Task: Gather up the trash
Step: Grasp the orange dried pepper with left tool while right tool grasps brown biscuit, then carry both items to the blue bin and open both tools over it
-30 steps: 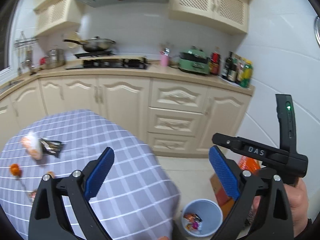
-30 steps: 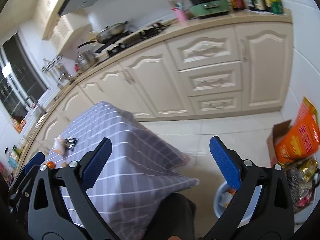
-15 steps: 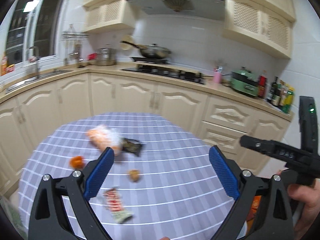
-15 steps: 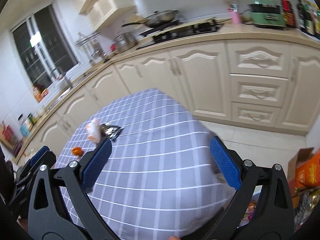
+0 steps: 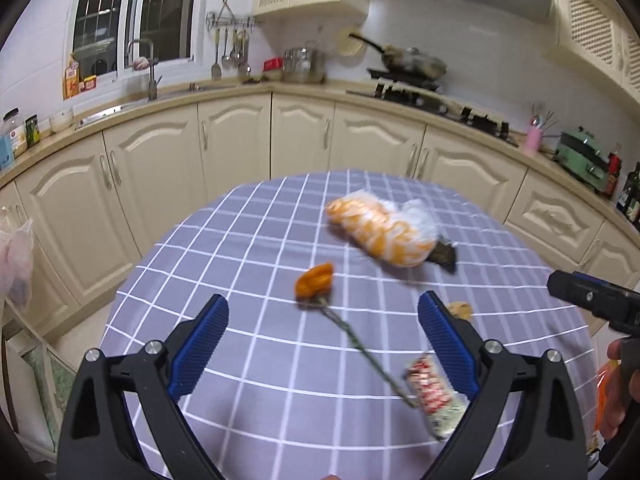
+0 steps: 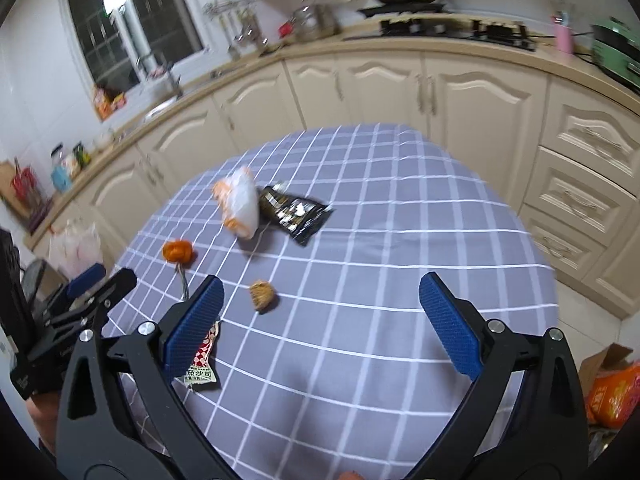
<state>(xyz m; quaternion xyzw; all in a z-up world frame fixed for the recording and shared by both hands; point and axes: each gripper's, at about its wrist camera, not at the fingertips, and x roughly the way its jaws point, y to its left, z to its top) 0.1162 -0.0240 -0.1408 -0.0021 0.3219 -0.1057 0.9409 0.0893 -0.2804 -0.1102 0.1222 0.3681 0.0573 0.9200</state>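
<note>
**A:** So what are the grippers doing here?

**B:** Both spread wide, nothing between the blue pads. The left gripper (image 5: 323, 334) hangs over the near part of the round table with the grey checked tablecloth (image 5: 256, 240), touching nothing. The right gripper (image 6: 318, 322) is just as wide and empty, also above the cloth.

**A:** And the trash?

**B:** All on the table. For the left gripper: an orange flower (image 5: 314, 280) lies just ahead, its thin stem running back between the fingers toward the right one. A red-and-white snack wrapper (image 5: 434, 394) sits just beside the right finger, which cuts off part of it. Farther ahead and right is an orange-and-white plastic bag (image 5: 380, 232), with a black foil packet (image 5: 444, 254) poking out behind it. For the right gripper, a small brown crumpled lump (image 6: 262, 296) lies just ahead, near the left finger.

**A:** Anything you can't make out?

**B:** The lump, could be food or paper. In the left view it's half hidden by the right finger. The bag is motion-blurred. From the right view the wrapper is mostly tucked behind the left finger, and the left gripper only peeks in at the edge. The right one shows as a black tip in the left view, with a bit of the person's hand (image 5: 616, 396).
</note>
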